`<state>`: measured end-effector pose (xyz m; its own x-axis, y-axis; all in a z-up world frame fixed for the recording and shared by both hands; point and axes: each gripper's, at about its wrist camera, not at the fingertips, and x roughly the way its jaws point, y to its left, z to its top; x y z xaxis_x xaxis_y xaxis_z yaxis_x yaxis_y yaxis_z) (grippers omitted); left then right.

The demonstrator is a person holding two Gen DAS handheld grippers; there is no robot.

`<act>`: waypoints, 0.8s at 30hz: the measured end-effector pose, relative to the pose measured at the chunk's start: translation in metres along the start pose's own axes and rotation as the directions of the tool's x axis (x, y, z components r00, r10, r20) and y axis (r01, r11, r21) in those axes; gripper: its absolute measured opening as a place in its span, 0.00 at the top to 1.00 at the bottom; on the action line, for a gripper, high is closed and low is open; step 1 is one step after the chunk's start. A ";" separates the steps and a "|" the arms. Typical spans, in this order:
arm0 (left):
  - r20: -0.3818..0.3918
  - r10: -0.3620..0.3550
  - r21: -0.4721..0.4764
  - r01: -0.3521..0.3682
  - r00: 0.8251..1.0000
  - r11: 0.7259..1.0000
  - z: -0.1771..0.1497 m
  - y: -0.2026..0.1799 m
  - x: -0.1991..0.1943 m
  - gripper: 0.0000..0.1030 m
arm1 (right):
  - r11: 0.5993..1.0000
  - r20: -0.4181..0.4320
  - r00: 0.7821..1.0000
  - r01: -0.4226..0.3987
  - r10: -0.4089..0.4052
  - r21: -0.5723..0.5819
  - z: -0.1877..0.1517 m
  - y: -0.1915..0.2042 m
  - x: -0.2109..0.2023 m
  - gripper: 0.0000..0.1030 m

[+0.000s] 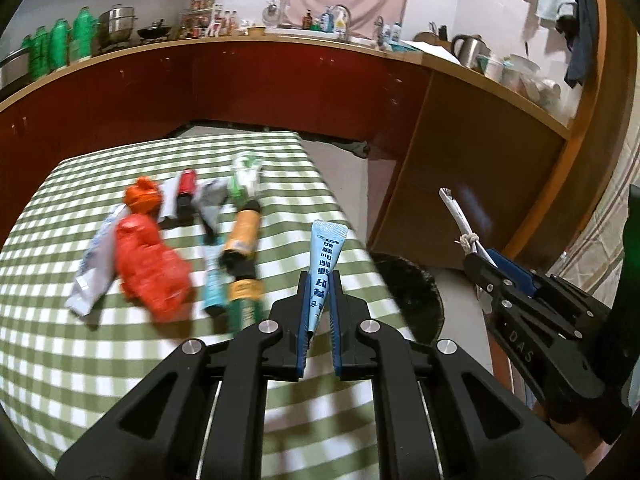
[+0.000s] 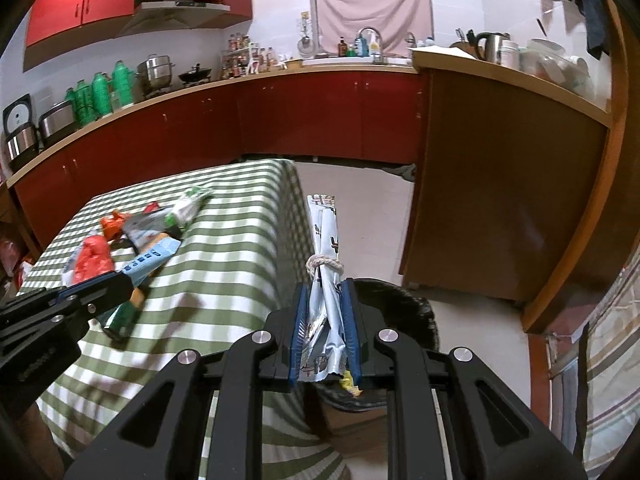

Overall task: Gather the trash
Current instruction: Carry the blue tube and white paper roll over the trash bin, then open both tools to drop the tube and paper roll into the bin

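My left gripper (image 1: 320, 276) is shut on a light blue sachet (image 1: 326, 256) that sticks up between its pads, above the table's right edge. My right gripper (image 2: 325, 292) is shut on a silver-white wrapper (image 2: 326, 240) tied round with string, held over the black-lined trash bin (image 2: 404, 304) beside the table. The bin (image 1: 412, 292) also shows in the left wrist view, and there the right gripper (image 1: 478, 258) appears with the wrapper (image 1: 456, 210) poking out. Several pieces of trash lie on the checked tablecloth (image 1: 80, 360): a red plastic bag (image 1: 150, 266), an orange wad (image 1: 142, 196), an orange-labelled bottle (image 1: 240, 240).
A green-and-white wrapper (image 1: 246, 174), a red-and-black pack (image 1: 186, 196) and a white pouch (image 1: 94, 268) also lie on the table. A wooden counter unit (image 2: 500, 184) stands right of the bin. Red kitchen cabinets (image 2: 280, 112) run along the back.
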<state>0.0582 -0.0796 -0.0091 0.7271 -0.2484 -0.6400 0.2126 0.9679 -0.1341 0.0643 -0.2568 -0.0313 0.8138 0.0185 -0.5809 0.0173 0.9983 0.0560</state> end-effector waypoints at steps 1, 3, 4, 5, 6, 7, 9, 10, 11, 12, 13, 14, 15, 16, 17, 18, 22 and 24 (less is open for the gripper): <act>-0.004 -0.003 0.009 0.003 1.000 1.000 0.002 -0.005 0.005 0.91 | 1.000 -0.001 1.000 0.005 -0.005 0.002 0.000 -0.003 0.001 0.82; -0.013 -0.007 0.023 0.007 1.000 1.000 0.005 -0.015 0.014 0.91 | 1.000 -0.004 1.000 0.013 -0.013 0.007 0.000 -0.010 0.005 0.82; -0.017 -0.007 0.027 0.008 1.000 1.000 0.005 -0.018 0.017 0.91 | 1.000 -0.006 1.000 0.018 -0.017 0.012 0.000 -0.014 0.008 0.82; -0.021 -0.007 0.032 0.008 1.000 0.999 0.007 -0.022 0.021 0.91 | 1.000 -0.008 1.000 0.020 -0.020 0.015 0.001 -0.017 0.009 0.82; -0.025 -0.006 0.039 0.007 1.000 0.999 0.008 -0.026 0.026 0.91 | 1.000 -0.010 1.000 0.023 -0.023 0.020 0.001 -0.021 0.012 0.82; -0.029 -0.006 0.045 0.007 1.000 0.999 0.009 -0.029 0.030 0.91 | 0.999 -0.012 1.000 0.026 -0.026 0.023 0.000 -0.022 0.013 0.82; -0.040 -0.006 0.054 0.008 0.999 0.999 0.012 -0.037 0.039 0.91 | 0.999 -0.015 0.999 0.031 -0.031 0.028 0.000 -0.027 0.016 0.82; -0.045 -0.006 0.057 0.009 0.999 0.998 0.012 -0.040 0.043 0.91 | 0.999 -0.016 0.999 0.033 -0.032 0.030 0.000 -0.029 0.018 0.82; -0.054 -0.008 0.063 0.012 0.998 0.998 0.014 -0.044 0.048 0.91 | 0.999 -0.018 0.999 0.034 -0.034 0.032 0.000 -0.032 0.020 0.82; -0.060 -0.010 0.066 0.014 0.998 0.998 0.015 -0.046 0.052 0.91 | 0.999 -0.019 0.999 0.036 -0.036 0.035 0.000 -0.035 0.022 0.82; -0.064 -0.012 0.068 0.017 0.998 0.998 0.015 -0.049 0.055 0.91 | 0.999 -0.020 0.999 0.038 -0.037 0.038 0.000 -0.038 0.024 0.82; -0.068 -0.013 0.071 0.018 0.998 0.997 0.016 -0.052 0.058 0.91 | 0.998 -0.022 0.999 0.039 -0.038 0.042 0.001 -0.041 0.026 0.82; -0.074 -0.014 0.077 0.020 0.997 0.997 0.017 -0.055 0.062 0.91 | 0.998 -0.023 0.999 0.040 -0.039 0.045 0.002 -0.045 0.028 0.82; -0.077 -0.014 0.081 0.020 0.997 0.997 0.019 -0.059 0.065 0.91 | 0.998 -0.024 0.999 0.041 -0.040 0.047 0.002 -0.047 0.030 0.82; -0.078 -0.014 0.085 0.021 0.997 0.996 0.020 -0.061 0.068 0.91 | 0.998 -0.025 0.999 0.042 -0.041 0.049 0.004 -0.048 0.033 0.82; -0.080 -0.015 0.089 0.022 0.997 0.996 0.021 -0.064 0.071 0.91 | 0.998 -0.027 0.999 0.043 -0.042 0.050 0.005 -0.050 0.035 0.82; -0.093 -0.019 0.089 0.027 0.995 0.996 0.028 -0.071 0.084 0.89 | 0.997 -0.027 0.999 0.048 -0.046 0.056 0.008 -0.056 0.043 0.82; -0.100 -0.021 0.080 0.029 0.995 0.996 0.033 -0.074 0.092 0.88 | 0.997 -0.023 0.998 0.053 -0.052 0.059 0.010 -0.059 0.048 0.82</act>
<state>0.1305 -0.1751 -0.0333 0.6535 -0.2633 -0.7096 0.2851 0.9541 -0.0914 0.1083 -0.3150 -0.0543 0.7982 -0.0321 -0.6016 0.0950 0.9928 0.0731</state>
